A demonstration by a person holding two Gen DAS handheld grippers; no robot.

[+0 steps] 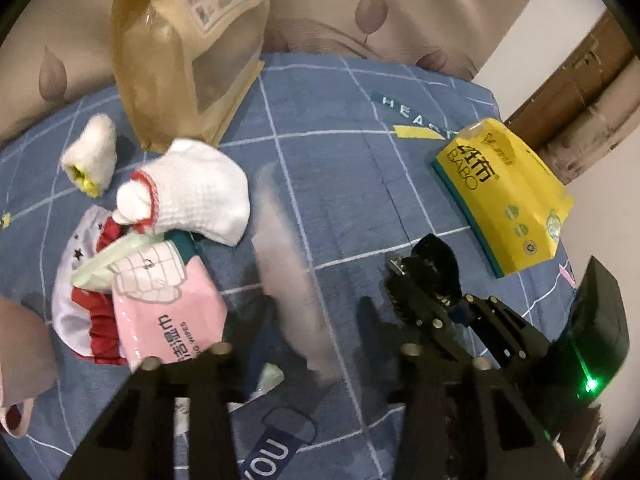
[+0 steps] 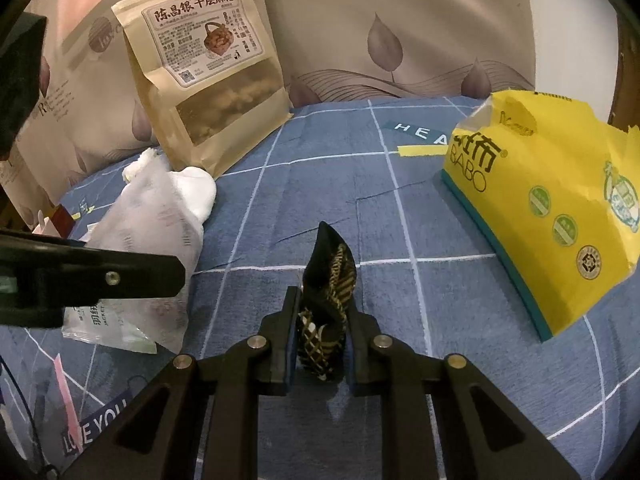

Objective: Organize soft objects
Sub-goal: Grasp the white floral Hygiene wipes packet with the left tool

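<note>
My right gripper (image 2: 320, 344) is shut on a black sock with a gold pattern (image 2: 330, 280), holding it upright just above the blue checked bedsheet (image 2: 304, 184). The sock and right gripper also show in the left wrist view (image 1: 434, 268). My left gripper (image 1: 316, 356) stands wide, and a translucent white bag (image 1: 288, 264) hangs blurred between its fingers; in the right wrist view this bag (image 2: 156, 232) hangs by the left finger (image 2: 120, 276). A white sock (image 1: 200, 192), a small white sock with yellow inside (image 1: 90, 156) and a pink wipes pack (image 1: 168, 300) lie at the left.
A tall brown snack bag (image 2: 208, 80) leans against the patterned headboard (image 2: 400, 32). A yellow tissue pack (image 2: 552, 208) lies at the right. A white and red star-print cloth (image 1: 76, 280) lies under the wipes pack.
</note>
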